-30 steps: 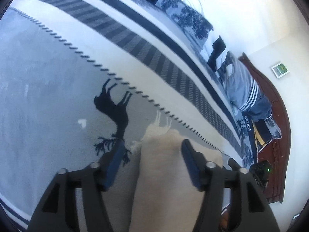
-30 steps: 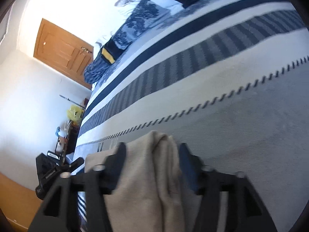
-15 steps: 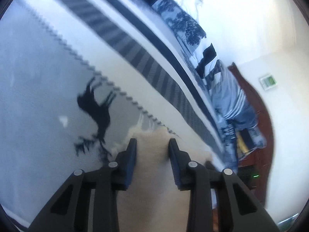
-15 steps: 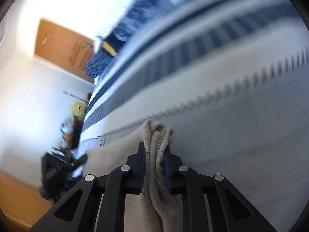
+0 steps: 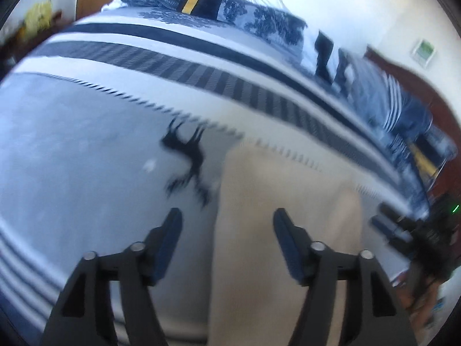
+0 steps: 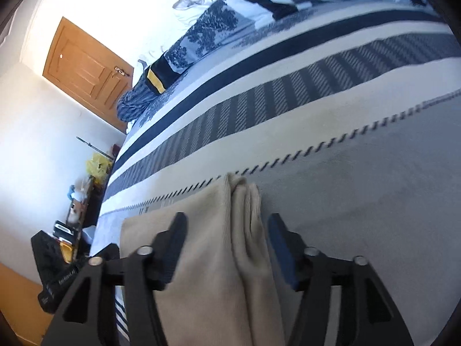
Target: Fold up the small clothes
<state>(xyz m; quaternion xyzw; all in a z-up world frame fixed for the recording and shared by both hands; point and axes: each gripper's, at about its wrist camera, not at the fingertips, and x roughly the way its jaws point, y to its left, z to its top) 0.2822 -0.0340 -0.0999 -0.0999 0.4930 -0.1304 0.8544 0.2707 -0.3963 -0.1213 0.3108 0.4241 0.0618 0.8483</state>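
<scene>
Both tools, left tool (image 5: pixel 227 230) and right tool (image 6: pixel 226 235), have just spread open, pinching nothing. The beige knitted garment (image 6: pixel 207 259) looks soft and light; take its thick folded edge at lower centre.

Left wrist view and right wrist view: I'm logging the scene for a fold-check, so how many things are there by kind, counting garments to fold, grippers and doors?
Beige garment: 1
Grippers: 2, the left gripper and the right gripper, both open
Wooden door: 1
Total: 4
</scene>
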